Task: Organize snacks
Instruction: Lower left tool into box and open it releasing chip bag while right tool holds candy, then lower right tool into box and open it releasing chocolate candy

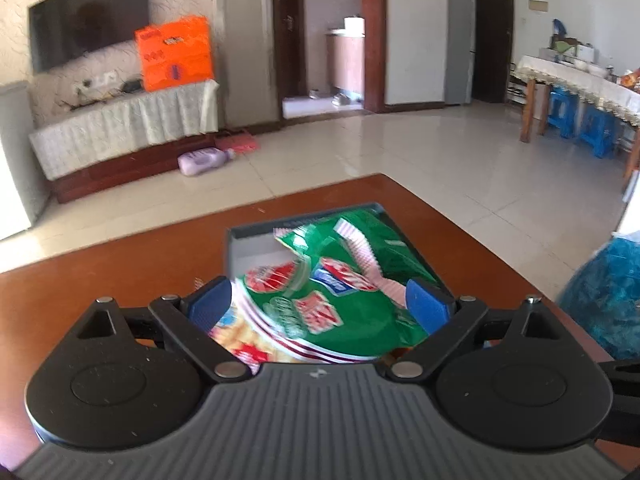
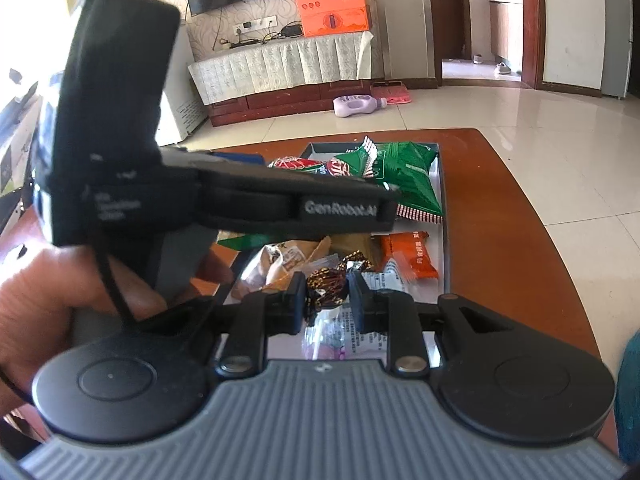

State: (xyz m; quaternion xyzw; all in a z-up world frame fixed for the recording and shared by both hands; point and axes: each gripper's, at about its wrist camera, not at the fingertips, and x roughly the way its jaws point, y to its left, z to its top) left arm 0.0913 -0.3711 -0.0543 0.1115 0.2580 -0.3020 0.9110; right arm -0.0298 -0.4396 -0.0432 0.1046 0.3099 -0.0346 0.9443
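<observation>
1. Green foil of a snack bag (image 1: 340, 280) is being framed by the left gripper (image 1: 320, 300); the jaws are being held wide apart, with the blue pads (image 1: 426, 304) at either side of the bag. Whether the pads are touching the bag cannot be told.
2. That bag is being seen over the near part of a grey tray (image 1: 256, 240), which is being carried by a brown table (image 1: 120, 280).
3. A small candy (image 2: 325, 280) in a dark, gold-patterned wrapper is being pinched by the right gripper (image 2: 326, 300), its jaws being drawn in almost together around it.
4. The candy is being held above the near end of the tray (image 2: 442, 184), over clear-wrapped packets.
5. In the right wrist view, a second green bag (image 2: 404, 176) is being shown lying at the far end of the tray, with an orange packet (image 2: 408, 256) nearer, toward the right wall.
6. A beige packet (image 2: 288, 260) is being shown at the left of the candy.
7. The left gripper (image 2: 224, 200) is being seen from the side in the right wrist view, crossing above the left part of the tray, and is being gripped by a hand (image 2: 52, 300) at the near left.
</observation>
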